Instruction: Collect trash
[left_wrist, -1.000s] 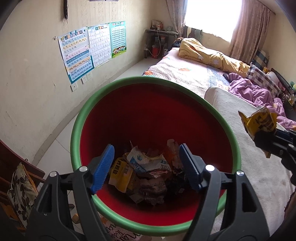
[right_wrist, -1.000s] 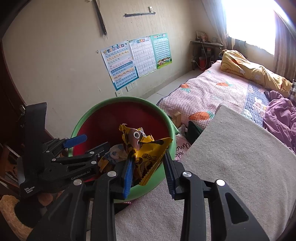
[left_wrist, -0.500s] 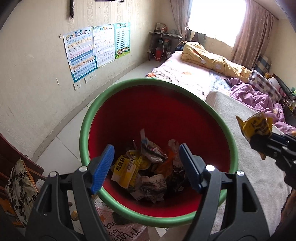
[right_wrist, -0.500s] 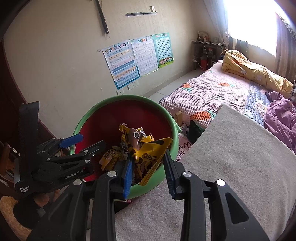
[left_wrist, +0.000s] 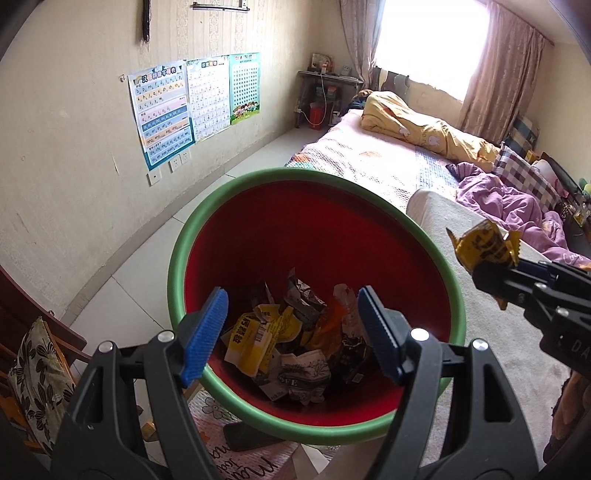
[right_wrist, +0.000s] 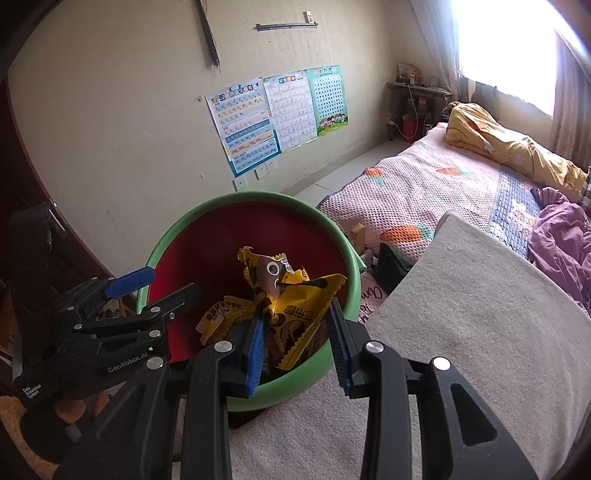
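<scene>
Here the right gripper (right_wrist: 295, 332) is clenched on a crumpled yellow snack wrapper (right_wrist: 291, 295), its blue pads pressing the wrapper's lower part from both sides while the printed top and a pointed corner stick up above the fingers. Seen from the right wrist, the wrapper hangs in front of the open mouth of the trash bin (right_wrist: 207, 214), a round bin with a green rim and red inside. From the left wrist the same wrapper (left_wrist: 484, 247) shows at the right, above the grey blanket (left_wrist: 495, 332) and just outside the bin's right rim (left_wrist: 452, 280), held at the tip of the right gripper (left_wrist: 480, 271).

The left gripper (left_wrist: 291, 332) is released: its two blue pads stand well apart with nothing between them, pointing down into the bin over its near rim. In the right wrist view it (right_wrist: 155, 284) reaches over the bin's left rim. At the bottom of the bin lies a heap of crumpled wrappers (left_wrist: 291, 339), yellow, orange, silver and white pieces lying over one another.

The bin stands on the floor against the near corner of the bed (right_wrist: 417, 184), beside the grey blanket that covers the bed's near end. Further along the bed lie a yellow quilt (left_wrist: 417, 129) and a purple cover (left_wrist: 509, 206). Three posters (left_wrist: 192, 107) hang on the wall to the left of the bin.
</scene>
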